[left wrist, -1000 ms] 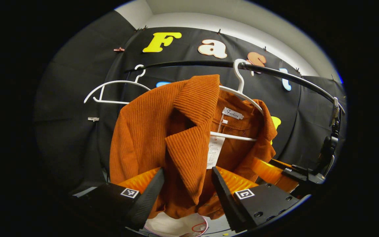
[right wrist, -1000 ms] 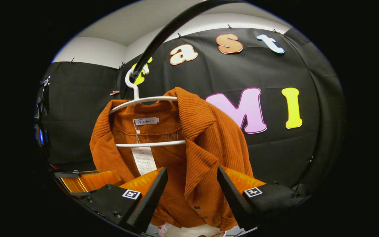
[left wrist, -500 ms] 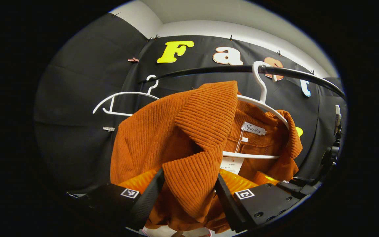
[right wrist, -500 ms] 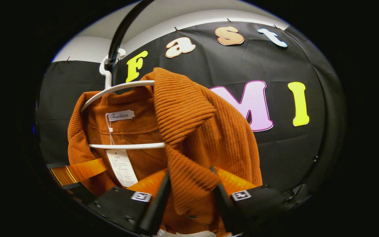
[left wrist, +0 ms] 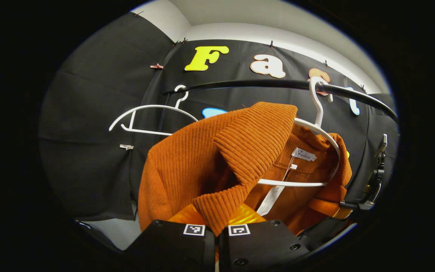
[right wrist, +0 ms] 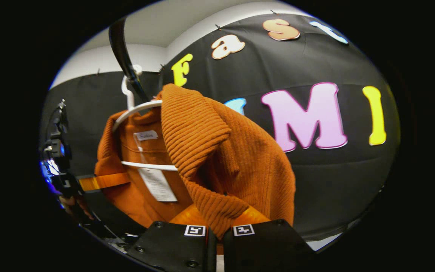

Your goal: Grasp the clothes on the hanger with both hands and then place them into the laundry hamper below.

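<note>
Black cloth walls close the booth behind a dark rail point(left wrist: 263, 83), and from that rail hangs the white hanger point(left wrist: 317, 130) carrying the orange corduroy jacket point(left wrist: 187, 170). I have my left gripper point(left wrist: 216, 226) closed tight on one lapel, the ribbed cloth pinched between both fingers, and my right gripper point(right wrist: 219, 226) closed the same way on the other lapel. Both shoulders of the jacket sit over the hanger's arms, with the paper tag point(right wrist: 157, 185) dangling across its crossbar.

My worry is the lift-off. If I pull straight down, I judge the collar will catch on the hanger and drag its hook along or off the rail. Uneven pulls could slip one shoulder free and leave the other snagged. Each grip takes just a lapel edge, so the heavy cloth might slide out. An empty hanger point(left wrist: 147, 119) hangs nearby and could tangle.
</note>
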Action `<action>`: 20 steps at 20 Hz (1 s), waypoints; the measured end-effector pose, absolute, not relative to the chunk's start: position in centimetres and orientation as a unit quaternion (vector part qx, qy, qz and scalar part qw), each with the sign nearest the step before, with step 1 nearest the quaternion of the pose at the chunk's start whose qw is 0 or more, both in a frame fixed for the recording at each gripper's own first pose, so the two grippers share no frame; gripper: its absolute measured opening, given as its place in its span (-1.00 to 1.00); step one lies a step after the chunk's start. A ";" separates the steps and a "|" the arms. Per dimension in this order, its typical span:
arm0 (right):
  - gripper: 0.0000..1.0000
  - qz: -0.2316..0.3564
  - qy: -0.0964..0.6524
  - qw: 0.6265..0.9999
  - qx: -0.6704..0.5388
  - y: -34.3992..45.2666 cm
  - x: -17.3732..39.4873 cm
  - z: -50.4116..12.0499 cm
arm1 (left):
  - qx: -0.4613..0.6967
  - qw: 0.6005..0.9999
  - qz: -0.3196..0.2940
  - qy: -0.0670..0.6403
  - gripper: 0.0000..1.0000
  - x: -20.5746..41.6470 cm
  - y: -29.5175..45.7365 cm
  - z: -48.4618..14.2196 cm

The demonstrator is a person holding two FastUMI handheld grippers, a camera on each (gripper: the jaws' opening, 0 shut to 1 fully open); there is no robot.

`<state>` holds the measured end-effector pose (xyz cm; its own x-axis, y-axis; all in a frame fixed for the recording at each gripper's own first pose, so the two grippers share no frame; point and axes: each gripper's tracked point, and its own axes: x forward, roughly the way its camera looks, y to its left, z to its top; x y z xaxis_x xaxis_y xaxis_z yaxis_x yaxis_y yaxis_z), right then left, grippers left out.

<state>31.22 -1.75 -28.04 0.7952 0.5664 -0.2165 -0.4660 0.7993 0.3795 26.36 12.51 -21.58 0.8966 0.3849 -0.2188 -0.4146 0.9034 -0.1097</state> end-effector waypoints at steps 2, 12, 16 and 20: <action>-0.76 0.335 0.156 0.907 0.202 -0.4 29.1 -26.2 | -0.109 0.975 0.161 0.110 -0.83 25.8 10.6 -20.8; -0.77 0.391 0.028 0.843 0.368 -2.9 28.8 -14.5 | -0.129 0.990 0.035 0.054 -0.84 23.9 7.5 -10.7; -0.85 0.353 -0.028 0.824 0.442 -7.0 31.4 -11.7 | -0.173 0.983 0.064 -0.018 -0.84 23.3 12.5 -6.9; -0.87 0.321 -0.026 0.835 0.446 -8.9 33.1 -12.0 | -0.169 0.979 0.110 -0.020 -0.84 23.5 17.9 -7.2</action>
<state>33.07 -8.89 -12.01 0.7925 0.5134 0.3291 -0.5592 0.3966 0.7280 23.51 17.91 -7.24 0.9751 0.2219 0.0010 -0.2086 0.9184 -0.3362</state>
